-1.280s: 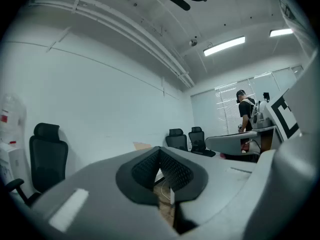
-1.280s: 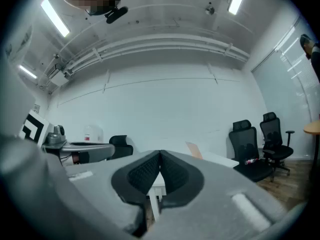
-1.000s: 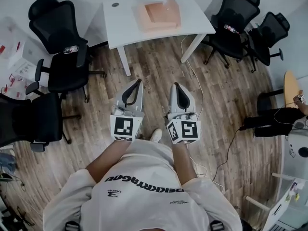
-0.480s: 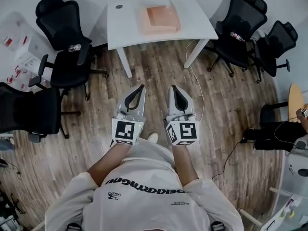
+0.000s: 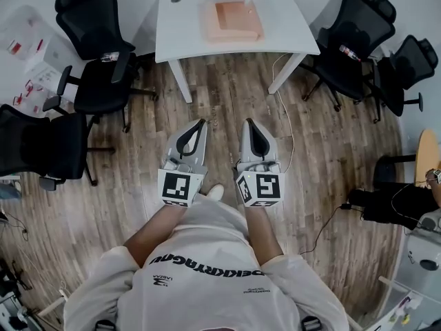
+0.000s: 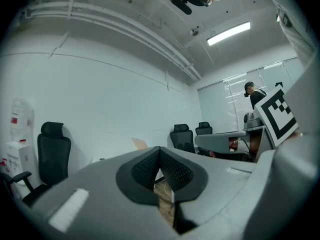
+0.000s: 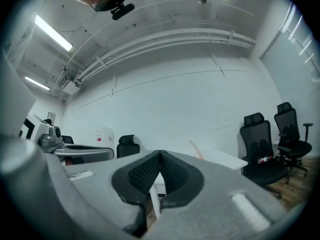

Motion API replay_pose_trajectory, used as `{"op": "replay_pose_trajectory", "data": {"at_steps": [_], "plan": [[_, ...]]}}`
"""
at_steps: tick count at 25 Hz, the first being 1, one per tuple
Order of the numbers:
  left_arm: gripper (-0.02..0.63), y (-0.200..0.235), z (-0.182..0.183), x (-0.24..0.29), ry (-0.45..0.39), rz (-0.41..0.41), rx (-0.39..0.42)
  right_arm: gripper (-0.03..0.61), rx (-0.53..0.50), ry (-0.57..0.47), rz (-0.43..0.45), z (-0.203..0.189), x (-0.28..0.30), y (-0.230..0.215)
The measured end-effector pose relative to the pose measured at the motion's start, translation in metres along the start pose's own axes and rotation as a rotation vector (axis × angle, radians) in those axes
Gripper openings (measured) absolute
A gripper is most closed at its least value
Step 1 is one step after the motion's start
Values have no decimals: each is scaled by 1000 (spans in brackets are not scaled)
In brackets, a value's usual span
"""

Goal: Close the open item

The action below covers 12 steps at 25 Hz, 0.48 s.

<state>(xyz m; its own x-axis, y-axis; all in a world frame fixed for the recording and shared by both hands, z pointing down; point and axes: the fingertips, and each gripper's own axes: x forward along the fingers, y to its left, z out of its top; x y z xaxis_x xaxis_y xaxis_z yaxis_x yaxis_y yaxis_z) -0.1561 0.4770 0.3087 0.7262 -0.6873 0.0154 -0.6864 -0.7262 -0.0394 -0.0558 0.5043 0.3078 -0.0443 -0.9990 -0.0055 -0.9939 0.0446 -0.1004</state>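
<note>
A shallow pink box (image 5: 231,18) with a clear lid raised at its far edge lies on the white table (image 5: 186,29) at the top of the head view. Both grippers are held side by side over the wooden floor, well short of the table. My left gripper (image 5: 202,121) is shut, its tips touching, with nothing between them. My right gripper (image 5: 248,121) is shut and empty too. In the left gripper view the left gripper (image 6: 160,148) points toward the table, and the box (image 6: 140,143) shows as a tan sliver. The right gripper (image 7: 160,152) view shows the box (image 7: 196,149) just above its jaws.
Black office chairs stand left of the table (image 5: 103,88) and right of it (image 5: 351,33). A white cable (image 5: 289,136) trails over the floor by the right table leg. Boxes (image 5: 27,54) lie at the far left. Another person (image 6: 255,95) stands by a window.
The head view has drifted, so the table and chairs sit a little further right and higher in the picture. Both grippers stay shut and side by side.
</note>
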Motion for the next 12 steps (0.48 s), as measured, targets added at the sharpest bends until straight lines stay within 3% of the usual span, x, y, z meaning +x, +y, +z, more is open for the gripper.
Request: {"op": "replay_pose_trajectory", "data": {"at_steps": [12], "plan": [[3, 18, -8, 43, -6, 15, -15, -2, -26, -2, 18, -1, 43, -14]]}}
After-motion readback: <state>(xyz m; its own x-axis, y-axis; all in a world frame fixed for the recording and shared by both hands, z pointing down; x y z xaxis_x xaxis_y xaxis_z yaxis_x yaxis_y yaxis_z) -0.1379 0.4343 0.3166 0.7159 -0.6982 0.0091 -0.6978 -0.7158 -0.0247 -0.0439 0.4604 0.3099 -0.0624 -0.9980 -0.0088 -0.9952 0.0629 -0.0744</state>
